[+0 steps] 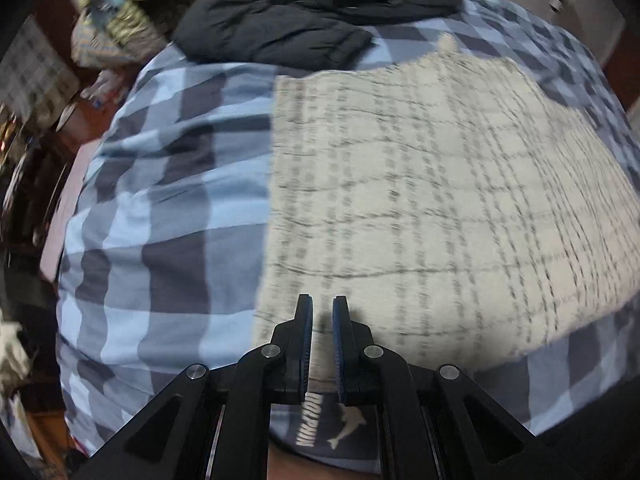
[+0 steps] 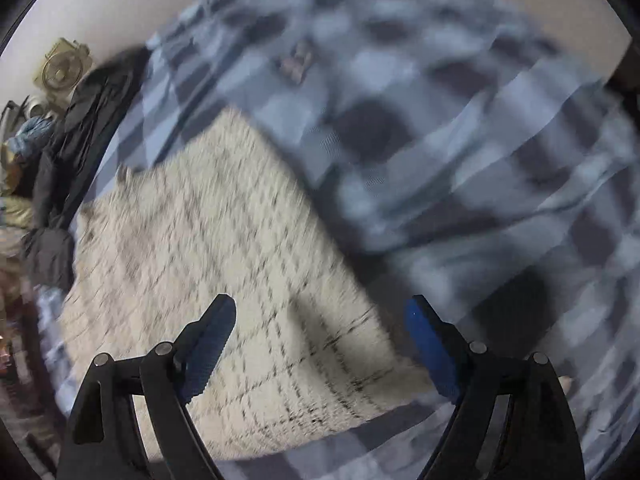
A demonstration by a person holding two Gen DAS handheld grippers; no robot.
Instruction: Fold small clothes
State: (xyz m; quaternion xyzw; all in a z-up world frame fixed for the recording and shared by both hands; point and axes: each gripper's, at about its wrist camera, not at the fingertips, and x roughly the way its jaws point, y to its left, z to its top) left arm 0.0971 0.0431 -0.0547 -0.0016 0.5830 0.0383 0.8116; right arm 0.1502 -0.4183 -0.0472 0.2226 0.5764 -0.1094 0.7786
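left gripper [image 1: 322, 308]: black linkage arms, blue ribbed pads [image 1: 307, 344], jaws drawn nearly together with only a thin slit between them and nothing caught in it. it points steeply down over the near edge of a cream cloth [image 1: 420, 184] crossed by a grey dashed grid. right gripper [image 2: 322, 312]: jaws spread wide, blue pads [image 2: 212, 344] well apart, nothing pressed between them; it hangs above the near right corner of the same cream cloth [image 2: 200, 280], with that corner lying in the gap between the fingers as seen from the right wrist view. whether either gripper touches the fabric cannot be told. the cream cloth lies spread flat, with a small flap turned up at its far edge, on a bedspread [image 1: 160, 208] checked in light blue, grey and dark grey. the bedspread is rumpled into folds to the right of the cloth in the right wrist view. a dark quilted jacket [image 1: 312, 12] lies on the bedspread beyond the cloth's far edge, near it; contact cannot be told. past the jacket, at the bed's edge, sits a heap of patterned fabric [image 1: 116, 16]. both views are blurred, the right one heavily.
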